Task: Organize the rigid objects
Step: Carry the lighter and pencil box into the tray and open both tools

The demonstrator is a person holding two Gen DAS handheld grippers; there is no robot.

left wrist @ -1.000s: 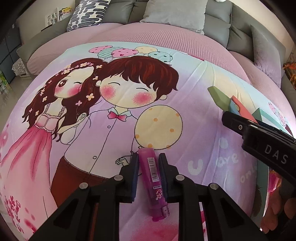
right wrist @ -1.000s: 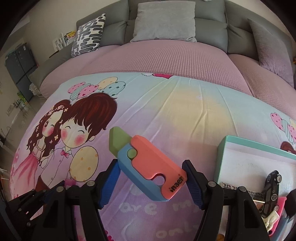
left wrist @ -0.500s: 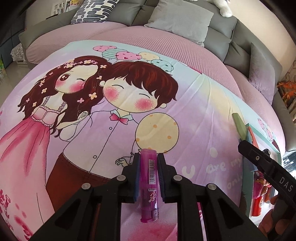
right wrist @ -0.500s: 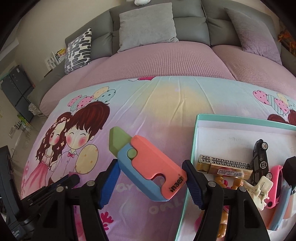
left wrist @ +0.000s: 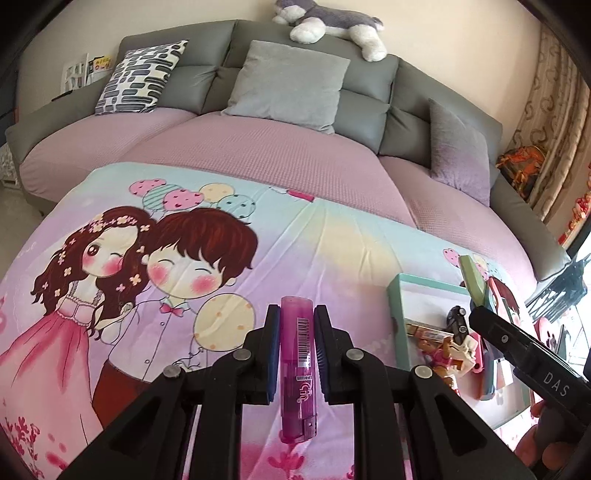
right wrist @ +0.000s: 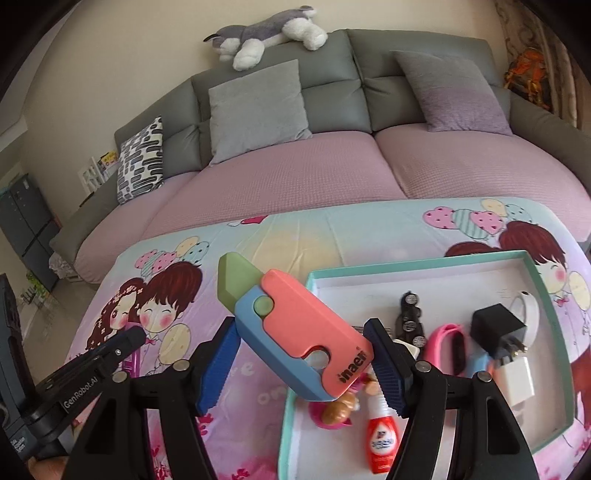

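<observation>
A purple lighter [left wrist: 295,369] stands lengthwise between the pads of my left gripper [left wrist: 297,314], which is shut on it above the cartoon-print sheet [left wrist: 332,251]. My right gripper [right wrist: 301,332] is shut on a pink, blue and green toy knife [right wrist: 317,325], held slantwise over the left rim of a teal-edged tray [right wrist: 417,264]. In the tray lie a black toy car [right wrist: 408,317], a black plug [right wrist: 496,328], a white adapter [right wrist: 517,380], a pink band [right wrist: 447,347], a small red bottle [right wrist: 380,443] and a doll figure [right wrist: 340,410]. The same tray [left wrist: 397,306] shows at the right of the left wrist view.
Behind the sheet a grey sofa [left wrist: 369,85] with a pink seat cover [left wrist: 258,147] carries several cushions [left wrist: 288,85] and a plush dog [right wrist: 266,29] on its backrest. Floor and dark cabinets [right wrist: 26,229] lie to the left.
Both grippers have risen. The left one lifted the lighter off the sheet. The right one carried the toy knife to the right, up to the tray's left rim.
</observation>
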